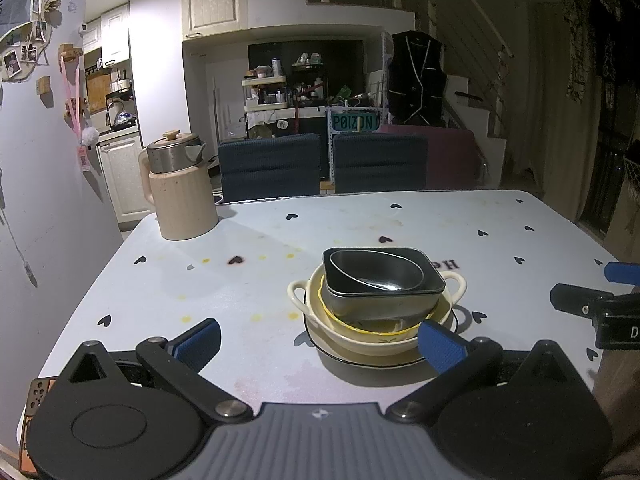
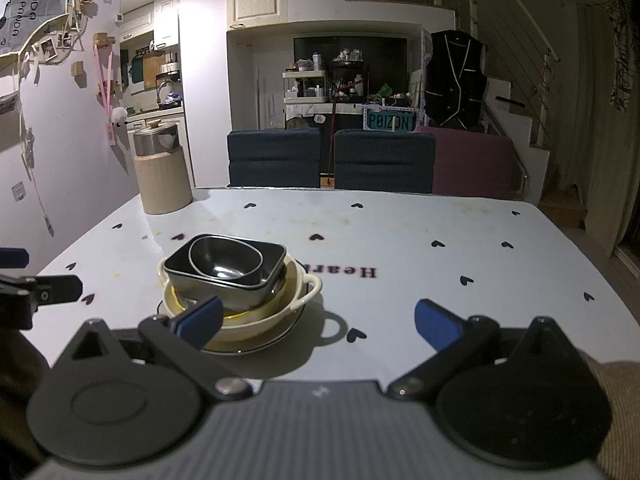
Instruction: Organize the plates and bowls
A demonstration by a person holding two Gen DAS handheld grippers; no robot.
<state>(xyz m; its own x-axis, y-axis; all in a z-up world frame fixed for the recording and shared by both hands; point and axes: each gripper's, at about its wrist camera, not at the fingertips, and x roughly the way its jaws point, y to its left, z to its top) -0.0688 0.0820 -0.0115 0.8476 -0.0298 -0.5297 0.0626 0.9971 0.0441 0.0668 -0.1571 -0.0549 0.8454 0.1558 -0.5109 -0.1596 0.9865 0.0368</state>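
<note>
Left wrist view: risk of toppling the stack [image 1: 376, 300] on the bench [image 1: 360, 220] — round metal bowl [image 1: 376, 272] sits tilted in the dark rectangular dish [image 1: 416, 300], itself skewed in the cream handled bowl [image 1: 452, 286] on a plate [image 1: 352, 354]; could slide if nudged. Left gripper [image 1: 320, 340] spread wide, empty, right pad near the plate rim; contact unclear.

Right wrist view: same stack, left of centre. Right gripper [image 2: 320, 326] released wide, grasping nothing; left pad overlaps the cream bowl, touching or not unclear.

Stacked bowls [image 2: 228, 280] — gaping right gripper [image 2: 318, 326]
</note>
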